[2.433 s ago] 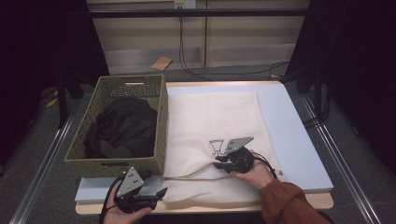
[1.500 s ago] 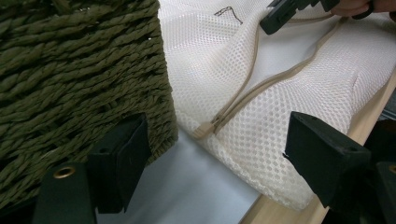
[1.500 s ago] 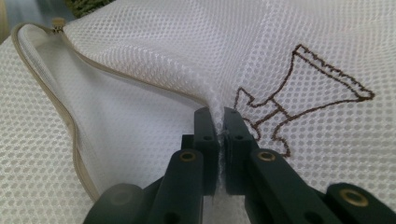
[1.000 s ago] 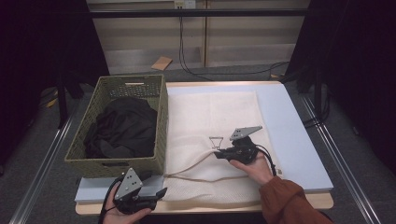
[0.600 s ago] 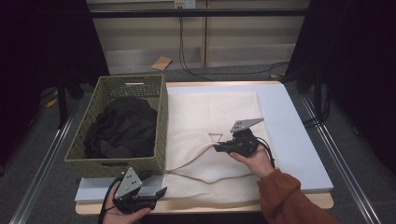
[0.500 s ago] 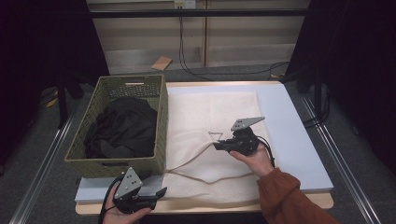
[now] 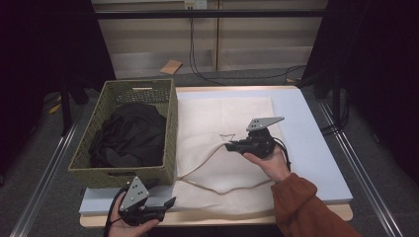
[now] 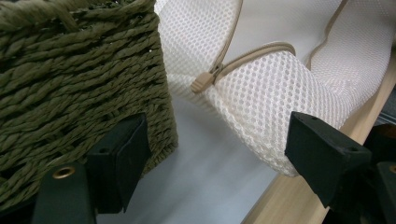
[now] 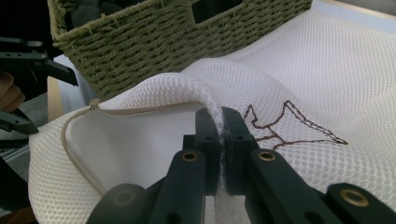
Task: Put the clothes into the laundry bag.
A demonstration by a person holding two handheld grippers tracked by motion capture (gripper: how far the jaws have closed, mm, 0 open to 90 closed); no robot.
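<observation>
My right tool [image 9: 218,135] pinches the mesh bag [image 7: 222,148]; left tool [image 8: 215,154] gapes empty; thin mesh may slip free.

High view looks down over the tabletop [image 7: 316,143]; both gripper views sit close, sharing the woven green basket [image 8: 70,79] and white mesh bag [image 9: 327,84].

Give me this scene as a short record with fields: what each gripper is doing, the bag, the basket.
right gripper: shut on the top layer of the mesh bag, lifting it
left gripper: open, nothing between the jaws, near the bag's zipper pull
bag: white mesh, flat on the table, mouth open
basket: green wicker, left of the bag, holds dark clothing
</observation>
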